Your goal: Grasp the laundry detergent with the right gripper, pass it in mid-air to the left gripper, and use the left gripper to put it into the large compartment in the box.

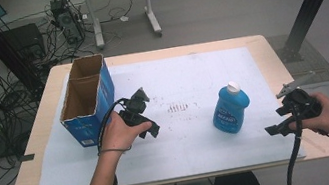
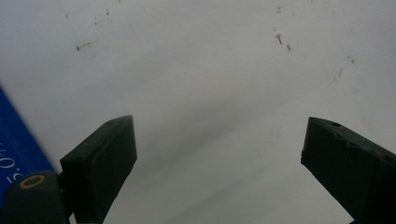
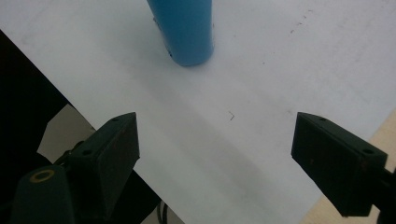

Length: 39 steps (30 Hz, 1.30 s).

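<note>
The blue bottle (image 1: 231,110) with the white cap stands upright on the white sheet (image 1: 190,75) covering the desk (image 1: 276,61), right of centre and untouched. The open cardboard box (image 1: 87,98), two compartments, both apparently empty, sits at the left side of the sheet, well apart from the bottle.

The right gripper (image 1: 276,129) rests near the desk's front right edge, just to the right of the bottle, aimed toward it. In the right gripper view its fingers (image 3: 114,154) stand wide with nothing between them, and the bottle's base (image 3: 187,32) lies ahead, not yet reached.

The left gripper (image 1: 151,129) hangs over the sheet just beside the box. Its fingers (image 2: 105,161) are likewise wide and empty.

Assessment: work appears to be at its start. No grasp is made; if the bottle is bound for the box, approach, grip, carry and placement all remain.
</note>
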{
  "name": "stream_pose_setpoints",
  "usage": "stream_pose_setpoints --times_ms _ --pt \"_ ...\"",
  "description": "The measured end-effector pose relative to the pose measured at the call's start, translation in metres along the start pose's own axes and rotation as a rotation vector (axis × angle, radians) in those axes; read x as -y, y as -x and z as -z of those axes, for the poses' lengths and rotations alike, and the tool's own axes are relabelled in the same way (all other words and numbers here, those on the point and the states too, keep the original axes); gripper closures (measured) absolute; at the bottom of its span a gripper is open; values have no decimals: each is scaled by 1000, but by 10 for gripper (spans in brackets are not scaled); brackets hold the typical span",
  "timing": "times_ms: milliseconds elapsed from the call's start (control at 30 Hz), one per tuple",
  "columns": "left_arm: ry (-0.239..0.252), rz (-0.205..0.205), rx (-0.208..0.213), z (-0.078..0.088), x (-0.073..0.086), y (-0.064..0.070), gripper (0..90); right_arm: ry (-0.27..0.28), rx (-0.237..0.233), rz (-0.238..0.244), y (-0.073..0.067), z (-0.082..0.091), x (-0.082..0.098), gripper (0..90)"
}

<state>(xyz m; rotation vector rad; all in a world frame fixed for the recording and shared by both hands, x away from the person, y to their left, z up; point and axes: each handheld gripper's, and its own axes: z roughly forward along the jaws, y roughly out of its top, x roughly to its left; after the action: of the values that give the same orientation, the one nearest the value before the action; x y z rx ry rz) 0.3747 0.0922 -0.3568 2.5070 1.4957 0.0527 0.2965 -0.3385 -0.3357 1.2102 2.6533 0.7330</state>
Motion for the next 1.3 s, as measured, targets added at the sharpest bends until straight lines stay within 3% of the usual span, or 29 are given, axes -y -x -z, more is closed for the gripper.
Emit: stream_pose_setpoints --times_ms 900,1300 --pt "-3 -5 -1 1 0 3 107 46 -26 15 -13 -18 11 147" --pt "-22 -10 -1 1 0 4 106 116 -25 31 -13 -29 15 146"
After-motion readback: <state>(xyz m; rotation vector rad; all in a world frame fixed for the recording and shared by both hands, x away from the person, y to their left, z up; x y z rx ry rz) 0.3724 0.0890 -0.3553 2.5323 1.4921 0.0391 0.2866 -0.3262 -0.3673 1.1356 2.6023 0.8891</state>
